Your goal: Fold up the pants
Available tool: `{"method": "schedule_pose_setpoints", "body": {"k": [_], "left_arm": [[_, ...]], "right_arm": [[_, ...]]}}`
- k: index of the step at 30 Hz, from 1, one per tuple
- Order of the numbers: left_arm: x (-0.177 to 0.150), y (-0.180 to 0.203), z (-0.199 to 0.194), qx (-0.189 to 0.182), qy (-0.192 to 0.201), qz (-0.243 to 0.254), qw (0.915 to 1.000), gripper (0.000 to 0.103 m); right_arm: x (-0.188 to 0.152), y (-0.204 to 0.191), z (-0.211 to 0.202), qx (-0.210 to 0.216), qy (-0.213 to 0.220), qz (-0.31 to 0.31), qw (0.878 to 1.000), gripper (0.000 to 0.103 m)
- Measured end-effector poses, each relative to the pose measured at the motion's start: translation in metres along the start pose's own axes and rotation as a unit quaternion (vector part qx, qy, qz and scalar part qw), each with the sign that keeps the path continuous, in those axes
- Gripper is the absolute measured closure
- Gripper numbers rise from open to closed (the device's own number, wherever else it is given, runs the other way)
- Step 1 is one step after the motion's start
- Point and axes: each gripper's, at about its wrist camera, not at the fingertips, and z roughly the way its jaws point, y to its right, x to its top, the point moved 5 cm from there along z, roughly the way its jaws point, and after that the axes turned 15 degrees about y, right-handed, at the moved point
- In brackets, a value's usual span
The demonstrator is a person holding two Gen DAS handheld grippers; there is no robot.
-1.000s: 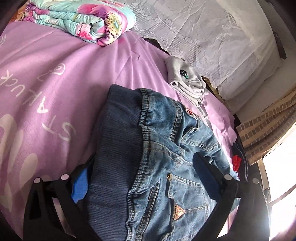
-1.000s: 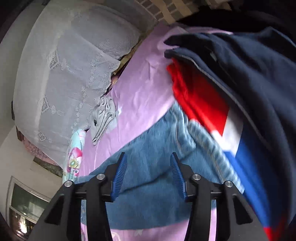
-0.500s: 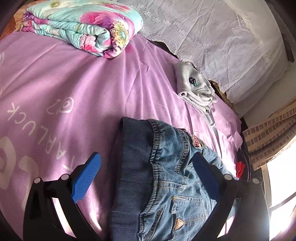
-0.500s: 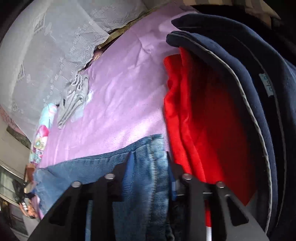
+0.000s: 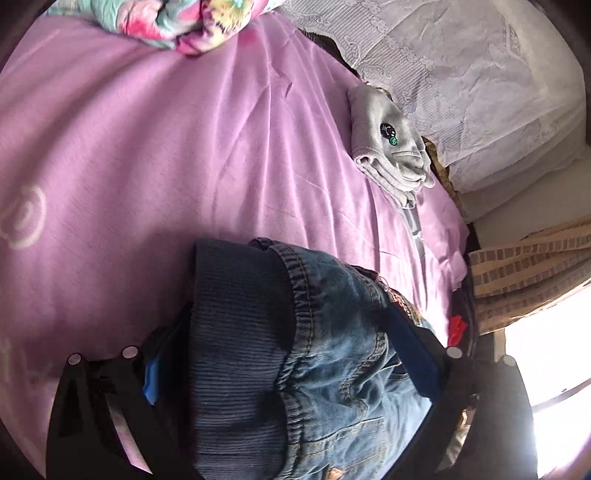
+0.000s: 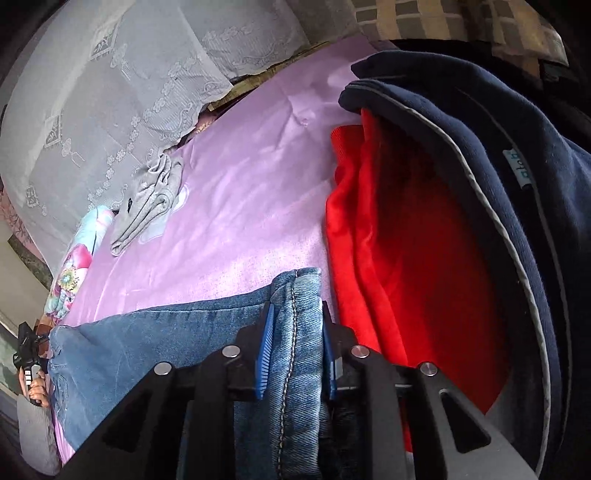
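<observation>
Since half a second ago left gripper [image 5: 291,369] and right gripper [image 6: 295,350] jaws pinch jeans [image 5: 332,350]

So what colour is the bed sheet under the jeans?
Pinkish purple bed sheet, clearest in the left wrist view.

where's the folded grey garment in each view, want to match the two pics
Left wrist: the grey garment lies upper right of centre on the pink sheet, just below the white lace cover.
Right wrist: the grey garment lies left of centre, at the sheet's far edge under the lace cover.
Shared landmark: the floral quilt, top left in the left view, far left in the right.
</observation>
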Motion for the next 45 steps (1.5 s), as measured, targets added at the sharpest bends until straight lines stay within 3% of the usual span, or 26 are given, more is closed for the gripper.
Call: {"method": "schedule_pose_setpoints", "body": {"k": [4, 6, 8, 11, 14, 15, 17, 19, 20, 22, 24, 25, 27, 28, 32, 35, 36, 38, 40, 43, 45], "left_arm": [[-0.011, 0.006, -0.01, -0.013, 0.024, 0.01, 0.9996, 0.047], [-0.006, 0.008, -0.021, -0.014, 0.034, 0.003, 0.9993, 0.076], [0.004, 0.018, -0.03, -0.026, 0.043, 0.006, 0.9987, 0.077], [0.015, 0.053, -0.043, -0.022, 0.08, 0.057, 0.9949, 0.079], [0.016, 0.09, -0.066, -0.042, 0.156, 0.113, 0.9804, 0.079], [0.014, 0.094, -0.071, -0.037, 0.175, 0.133, 0.9749, 0.078], [0.008, 0.086, -0.07, -0.01, 0.186, 0.155, 0.9702, 0.075], [0.007, 0.056, -0.046, 0.033, 0.132, 0.141, 0.9806, 0.059], [0.007, 0.033, -0.03, 0.062, 0.096, 0.117, 0.9866, 0.053], [0.008, -0.008, -0.014, 0.096, 0.055, 0.055, 0.9924, 0.056], [0.015, -0.018, -0.02, 0.058, 0.059, 0.018, 0.9964, 0.054], [0.022, -0.017, -0.025, 0.049, 0.069, 0.014, 0.9963, 0.049], [0.037, -0.011, -0.03, 0.061, 0.092, 0.029, 0.9935, 0.017], [0.044, -0.008, -0.027, 0.071, 0.093, 0.038, 0.9924, 0.015], [0.057, -0.01, 0.02, 0.105, 0.027, 0.047, 0.993, 0.016], [0.058, 0.006, 0.036, 0.123, 0.021, 0.107, 0.9864, 0.018], [0.056, 0.013, 0.039, 0.126, 0.02, 0.121, 0.9845, 0.031], [0.048, 0.023, 0.038, 0.158, 0.034, 0.156, 0.9745, 0.037], [0.043, 0.025, 0.032, 0.175, 0.054, 0.182, 0.9662, 0.051], [0.044, 0.025, 0.014, 0.147, 0.087, 0.157, 0.9727, 0.067], [0.044, 0.031, 0.005, 0.14, 0.1, 0.153, 0.9732, 0.071]], "right_arm": [[0.008, -0.006, -0.001, -0.003, -0.005, -0.01, 1.0, 0.087], [0.033, -0.019, -0.005, 0.007, 0.012, -0.017, 1.0, 0.089], [0.071, -0.039, -0.01, 0.036, 0.041, -0.015, 0.998, 0.089], [0.124, -0.077, -0.022, 0.059, 0.111, -0.053, 0.991, 0.089], [0.154, -0.081, -0.019, 0.062, 0.167, -0.032, 0.983, 0.089], [0.153, -0.073, -0.004, 0.04, 0.162, -0.032, 0.985, 0.089], [0.135, -0.048, 0.046, -0.018, 0.102, -0.039, 0.994, 0.088], [0.102, -0.018, 0.095, -0.054, 0.024, -0.004, 0.998, 0.088], [0.089, -0.004, 0.108, -0.06, 0.009, 0.023, 0.998, 0.088], [0.076, 0.009, 0.114, -0.045, 0.02, 0.067, 0.997, 0.09], [0.078, 0.01, 0.11, -0.028, 0.028, 0.081, 0.996, 0.088], [0.079, 0.01, 0.112, -0.027, 0.026, 0.081, 0.996, 0.088], [0.077, 0.009, 0.115, -0.03, 0.024, 0.076, 0.996, 0.088], [0.077, 0.007, 0.114, -0.03, 0.025, 0.074, 0.996, 0.087], [0.074, 0.006, 0.113, -0.028, 0.026, 0.076, 0.996, 0.087], [0.072, 0.004, 0.113, -0.033, 0.023, 0.068, 0.997, 0.086], [0.072, 0.003, 0.114, -0.033, 0.022, 0.064, 0.997, 0.086], [0.073, -0.001, 0.116, -0.03, 0.02, 0.056, 0.998, 0.084], [0.073, -0.005, 0.116, -0.029, 0.02, 0.045, 0.998, 0.09], [0.073, -0.011, 0.114, -0.033, 0.023, 0.027, 0.999, 0.091], [0.072, -0.01, 0.115, -0.034, 0.021, 0.03, 0.999, 0.091]]}}
